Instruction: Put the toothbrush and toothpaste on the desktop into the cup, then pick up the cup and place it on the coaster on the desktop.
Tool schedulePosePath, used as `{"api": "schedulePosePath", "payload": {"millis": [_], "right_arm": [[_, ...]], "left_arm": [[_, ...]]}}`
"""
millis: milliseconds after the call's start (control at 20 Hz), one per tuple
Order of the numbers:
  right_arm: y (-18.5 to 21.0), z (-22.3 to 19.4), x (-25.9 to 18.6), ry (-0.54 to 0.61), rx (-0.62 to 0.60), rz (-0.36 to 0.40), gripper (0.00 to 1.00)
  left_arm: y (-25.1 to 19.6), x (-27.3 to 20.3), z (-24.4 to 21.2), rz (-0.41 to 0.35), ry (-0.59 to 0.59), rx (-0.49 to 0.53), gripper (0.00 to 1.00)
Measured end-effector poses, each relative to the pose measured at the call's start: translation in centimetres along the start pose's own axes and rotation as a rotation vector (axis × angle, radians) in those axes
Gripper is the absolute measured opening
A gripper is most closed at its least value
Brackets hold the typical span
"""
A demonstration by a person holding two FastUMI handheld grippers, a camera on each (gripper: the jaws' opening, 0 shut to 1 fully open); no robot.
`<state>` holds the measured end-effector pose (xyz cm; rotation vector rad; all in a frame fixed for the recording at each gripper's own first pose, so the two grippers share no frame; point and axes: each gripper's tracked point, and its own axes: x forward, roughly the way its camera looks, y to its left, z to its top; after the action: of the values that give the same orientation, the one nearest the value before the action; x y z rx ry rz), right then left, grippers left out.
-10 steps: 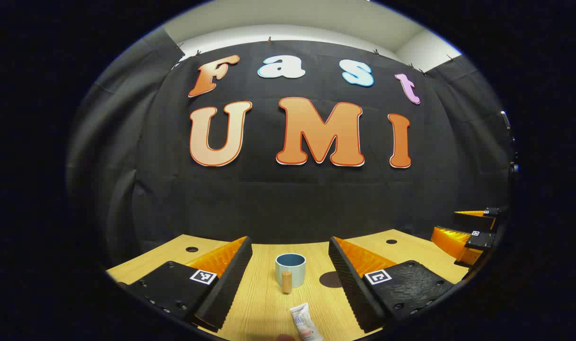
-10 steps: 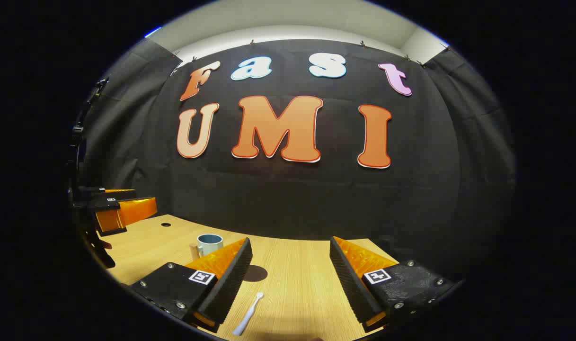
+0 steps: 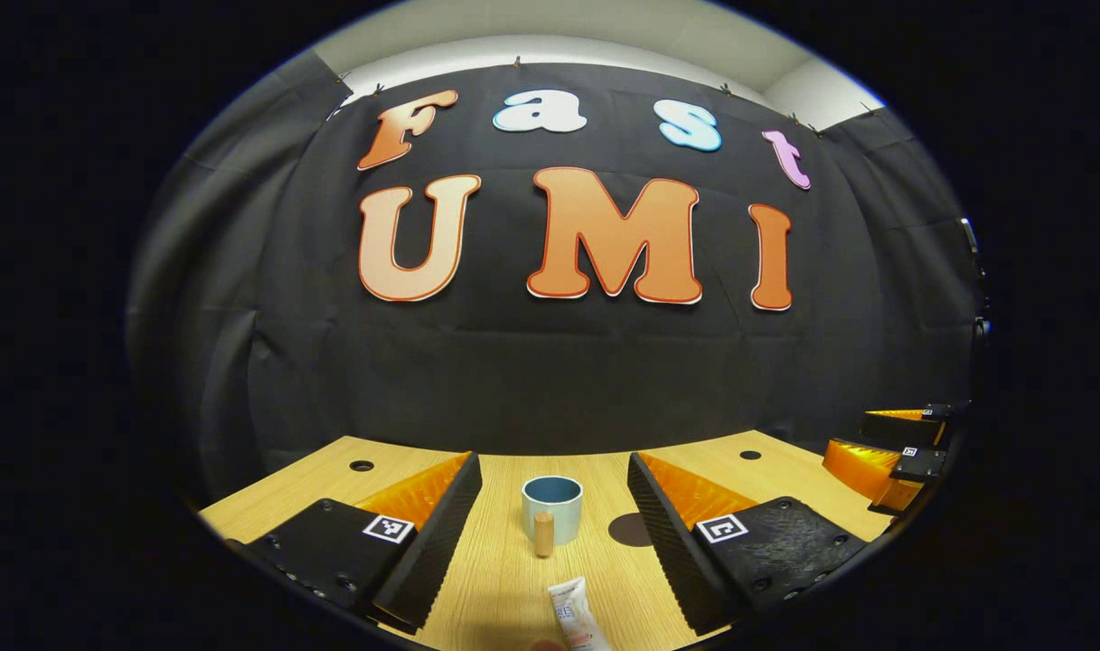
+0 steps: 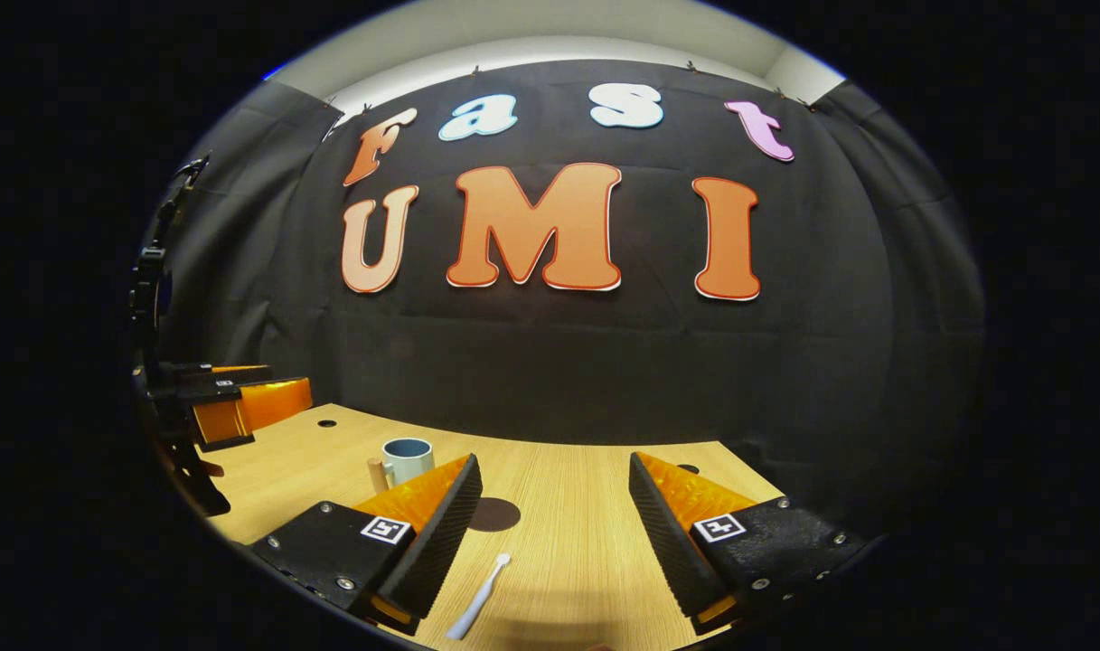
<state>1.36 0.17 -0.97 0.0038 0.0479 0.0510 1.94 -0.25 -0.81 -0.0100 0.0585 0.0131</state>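
1. The left gripper (image 3: 554, 506) hangs above the desk (image 3: 504, 588) with its jaws spread wide, holding nothing.
2. Between its fingers, farther off, the cup (image 3: 552, 508) stands upright on the desk, with a wooden handle on the near side.
3. The toothpaste (image 3: 575, 615) lies flat on the desk nearer than the cup, at the bottom edge of the left gripper view, apart from both fingers.
4. The coaster (image 3: 627, 530), a dark round disc, lies flat just right of the cup in this view, partly hidden by the gripper's right finger.
5. The right gripper (image 4: 554, 506) also hangs over the desk with jaws wide open and nothing between them.
6. The toothbrush (image 4: 479, 597) lies flat on the desk near the inner edge of its left finger, head pointing away from the camera; whether it touches the finger I cannot tell.
7. In the right gripper view the cup stands farther off to the left, and the coaster lies between cup and toothbrush, partly hidden behind the left finger.
8. Each gripper shows at the far edge of the other's view, well apart across the desk.
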Motion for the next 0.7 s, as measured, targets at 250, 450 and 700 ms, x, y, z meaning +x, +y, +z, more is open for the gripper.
{"api": "schedulePosePath", "payload": {"millis": [250,450,700], "right_arm": [[1.3,-0.6,0.7,0.061,-0.028,0.063,0.98],[2.0,-0.9,1.0,0.124,-0.061,0.099,0.97],[2.9,-3.4,1.7,0.314,-0.044,0.163,0.93]], "left_arm": [[-0.2,1.3,-0.9,-0.020,0.092,-0.013,0.97],[0.3,2.7,-3.7,-0.026,0.266,0.014,0.97],[0.1,3.7,-7.1,-0.079,0.483,-0.034,0.98]]}}
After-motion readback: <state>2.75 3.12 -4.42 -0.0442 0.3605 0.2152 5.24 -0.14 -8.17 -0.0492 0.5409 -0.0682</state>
